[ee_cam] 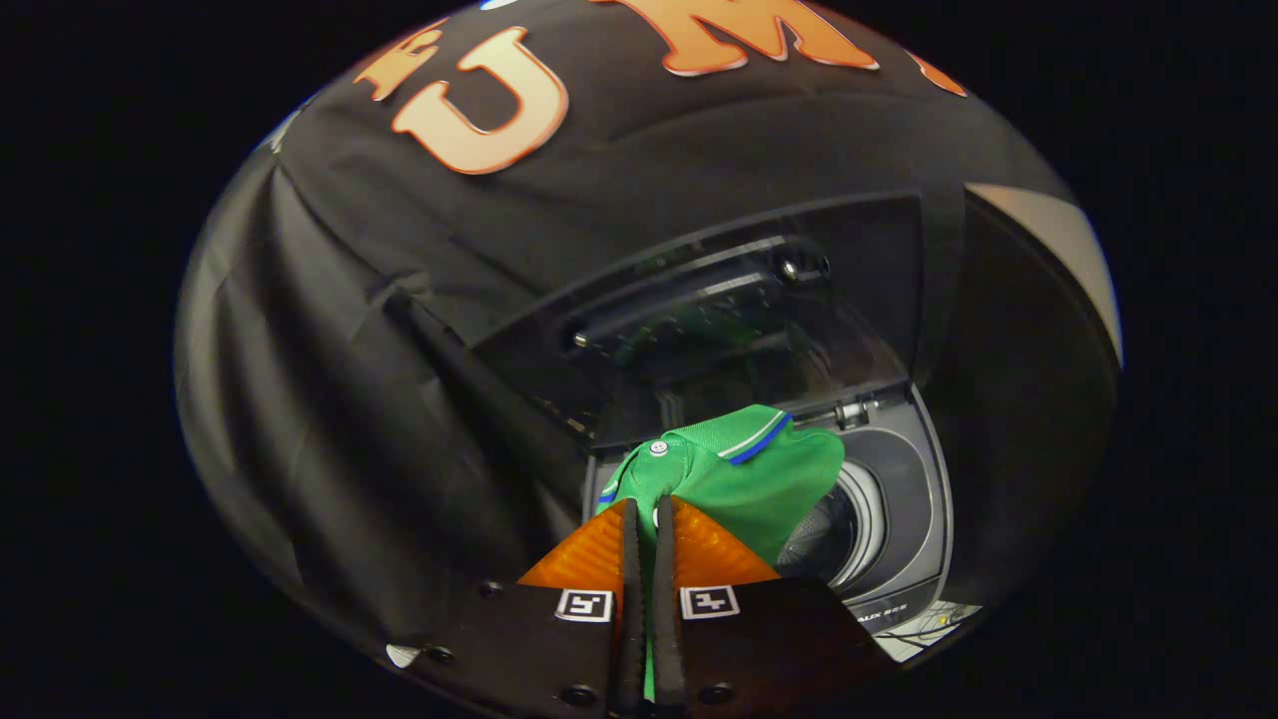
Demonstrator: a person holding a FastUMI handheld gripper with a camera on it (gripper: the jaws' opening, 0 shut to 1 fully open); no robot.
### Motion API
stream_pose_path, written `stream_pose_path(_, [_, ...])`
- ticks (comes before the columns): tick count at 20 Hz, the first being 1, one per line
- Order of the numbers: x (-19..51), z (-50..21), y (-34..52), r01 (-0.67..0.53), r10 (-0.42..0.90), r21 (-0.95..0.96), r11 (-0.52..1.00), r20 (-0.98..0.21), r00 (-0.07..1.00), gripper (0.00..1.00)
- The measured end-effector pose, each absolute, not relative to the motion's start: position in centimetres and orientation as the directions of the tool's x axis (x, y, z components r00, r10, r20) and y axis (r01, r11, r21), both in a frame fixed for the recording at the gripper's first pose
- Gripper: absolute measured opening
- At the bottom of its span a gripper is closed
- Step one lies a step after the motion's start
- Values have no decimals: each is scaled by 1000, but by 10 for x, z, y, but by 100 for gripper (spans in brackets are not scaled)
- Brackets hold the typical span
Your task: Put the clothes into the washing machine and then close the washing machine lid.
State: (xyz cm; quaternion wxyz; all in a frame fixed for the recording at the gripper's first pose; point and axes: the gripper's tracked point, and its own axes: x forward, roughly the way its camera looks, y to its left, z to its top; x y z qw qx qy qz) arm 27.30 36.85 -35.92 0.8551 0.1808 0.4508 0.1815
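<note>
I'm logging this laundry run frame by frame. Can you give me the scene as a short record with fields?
gripper: fingers closed on green fabric pinched between them
held item: green polo shirt, hanging just ahead of the fingers over the drum opening
washing machine: top-loader, beyond the shirt
lid: raised, standing open behind the drum
drum: partly visible beside the shirt
task stage: shirt not yet released, lid not yet closed

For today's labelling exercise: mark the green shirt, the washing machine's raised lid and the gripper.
Green shirt (744, 479): gripper view, on its body below the collar.
Washing machine lid (859, 270): gripper view, on the raised glass panel.
Gripper (647, 519): gripper view, between the fingertips, shut on the shirt.
</note>
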Motion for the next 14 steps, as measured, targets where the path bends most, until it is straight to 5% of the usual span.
stream_pose_path(14, [294, -507, 358, -87, 337, 332, 939, -845, 415, 12])
